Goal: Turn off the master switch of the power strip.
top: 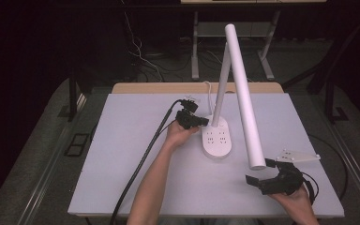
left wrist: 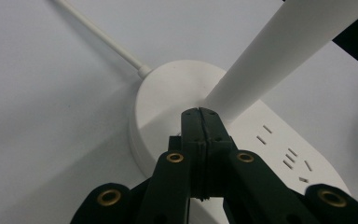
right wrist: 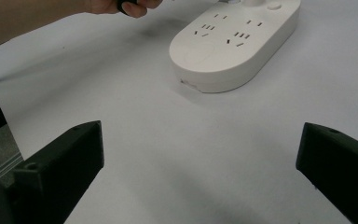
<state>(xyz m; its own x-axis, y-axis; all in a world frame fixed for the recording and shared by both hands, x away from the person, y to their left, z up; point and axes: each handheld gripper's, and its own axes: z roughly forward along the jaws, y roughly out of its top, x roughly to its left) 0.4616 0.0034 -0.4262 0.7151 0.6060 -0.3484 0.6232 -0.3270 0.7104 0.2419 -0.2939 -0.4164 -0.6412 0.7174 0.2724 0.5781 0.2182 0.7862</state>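
Note:
A white desk lamp stands mid-table: an oval base [top: 217, 140] with plug sockets, a slanted stem [top: 221, 89] and a long tube head [top: 243, 98] reaching toward me. My left gripper [top: 205, 122] is shut, with nothing between the jaws. Its tips [left wrist: 199, 113] rest at the top of the base [left wrist: 163, 93] right where the stem [left wrist: 270, 51] rises; whether they press on it I cannot tell. My right gripper [top: 260, 171] stands open near the front right, under the tube's near end. It faces the base [right wrist: 233, 42] across bare table, its jaws [right wrist: 198, 140] wide apart.
The white tabletop [top: 136, 178] has bare room at left and front. The lamp's thin white cord [left wrist: 98, 35] runs off the back of the base. A thick black cable [top: 140, 164] trails from the left gripper toward the front edge. Desk legs and wires [top: 145, 58] lie beyond the table.

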